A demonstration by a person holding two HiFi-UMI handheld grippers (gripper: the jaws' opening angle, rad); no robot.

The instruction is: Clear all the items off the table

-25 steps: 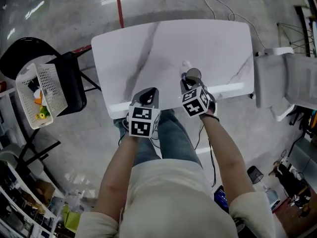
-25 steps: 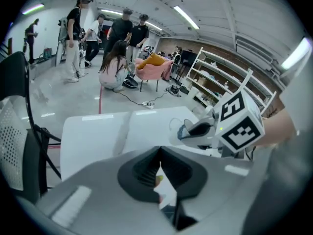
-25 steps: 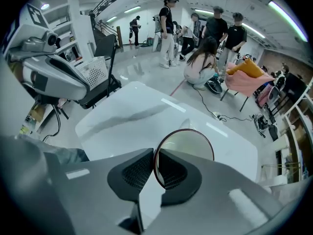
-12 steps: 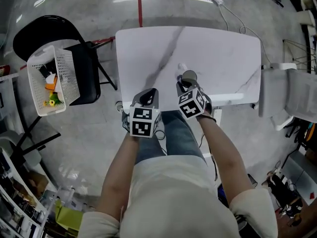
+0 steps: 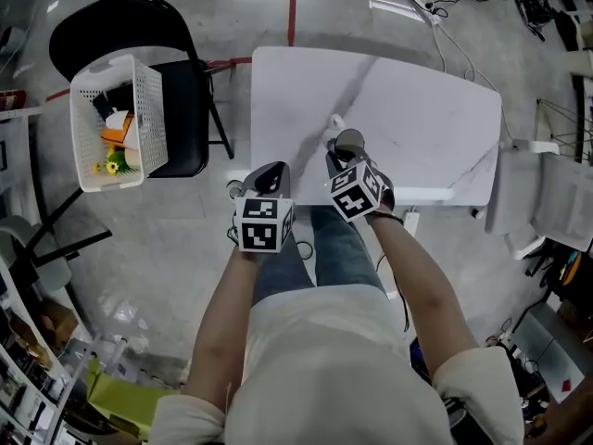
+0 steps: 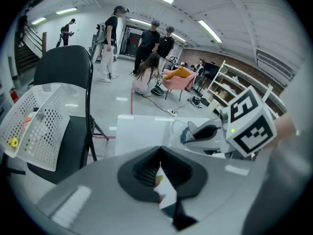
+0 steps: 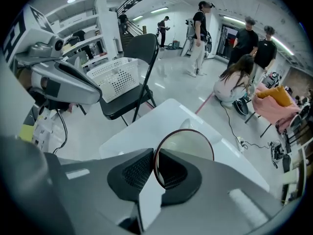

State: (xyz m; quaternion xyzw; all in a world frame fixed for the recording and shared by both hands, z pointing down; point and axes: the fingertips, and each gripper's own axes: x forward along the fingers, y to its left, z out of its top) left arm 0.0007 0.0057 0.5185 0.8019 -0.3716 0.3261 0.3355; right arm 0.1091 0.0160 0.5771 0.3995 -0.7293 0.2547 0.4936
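My right gripper is shut on the rim of a round cup with a dark rim, and holds it over the front edge of the white marble table. My left gripper is shut and sits just off the table's front left corner, over the floor. A small coloured speck shows at its seam; I cannot tell what it is. In the left gripper view the right gripper appears beside the table.
A white mesh basket with several small items rests on a black folding chair left of the table. Cables and a power strip lie on the floor behind. People stand in the background.
Both grippers have moved left along the table's front edge toward the chair and basket, the cup still gripped. The left gripper has passed off the table's corner.
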